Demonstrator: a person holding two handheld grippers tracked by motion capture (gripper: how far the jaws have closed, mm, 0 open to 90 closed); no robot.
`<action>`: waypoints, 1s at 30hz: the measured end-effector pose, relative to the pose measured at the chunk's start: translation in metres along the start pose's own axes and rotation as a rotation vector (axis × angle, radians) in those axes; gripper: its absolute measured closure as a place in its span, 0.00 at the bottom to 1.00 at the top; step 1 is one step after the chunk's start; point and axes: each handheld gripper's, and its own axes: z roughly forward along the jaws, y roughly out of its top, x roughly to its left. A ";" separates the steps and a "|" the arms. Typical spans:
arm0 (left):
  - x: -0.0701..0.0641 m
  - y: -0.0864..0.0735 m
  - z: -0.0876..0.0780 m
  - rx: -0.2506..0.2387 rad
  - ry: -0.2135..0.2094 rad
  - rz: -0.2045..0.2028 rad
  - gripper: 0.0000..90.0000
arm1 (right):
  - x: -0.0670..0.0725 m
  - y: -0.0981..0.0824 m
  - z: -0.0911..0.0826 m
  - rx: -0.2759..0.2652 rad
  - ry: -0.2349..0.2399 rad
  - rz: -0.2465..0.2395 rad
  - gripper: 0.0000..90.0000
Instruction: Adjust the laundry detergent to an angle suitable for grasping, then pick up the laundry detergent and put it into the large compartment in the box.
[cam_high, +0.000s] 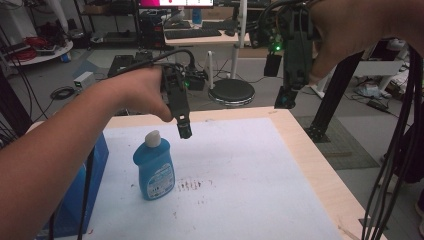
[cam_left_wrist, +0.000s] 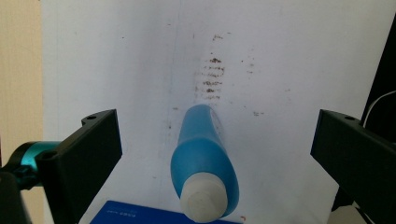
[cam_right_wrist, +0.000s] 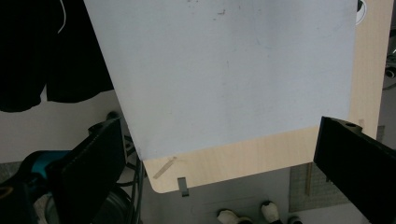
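Bottle (cam_left_wrist: 204, 163) upright below open left hand-held gripper (cam_high: 184, 131), untouched.

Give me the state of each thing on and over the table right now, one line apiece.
Blue bottle: upright on the white mat, white cap closed, untouched.
Left hand-held gripper: open, jaws wide apart, hovering above the bottle, holding nothing.
Right hand-held gripper: open, raised over the table's far right corner, empty.
White mat: flat on the table, marked with reddish-brown smudges.
Blue box: resting at the mat's left edge.
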 end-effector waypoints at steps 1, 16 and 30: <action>0.000 0.000 0.000 0.000 0.000 0.000 0.02 | 0.000 -0.001 0.000 0.005 -0.003 -0.003 0.02; -0.008 0.000 -0.002 -0.001 0.003 -0.009 0.02 | 0.004 -0.007 -0.004 0.007 -0.022 -0.003 0.02; -0.015 0.001 0.005 0.007 -0.004 -0.007 0.02 | 0.012 0.002 -0.001 0.021 -0.028 -0.016 0.02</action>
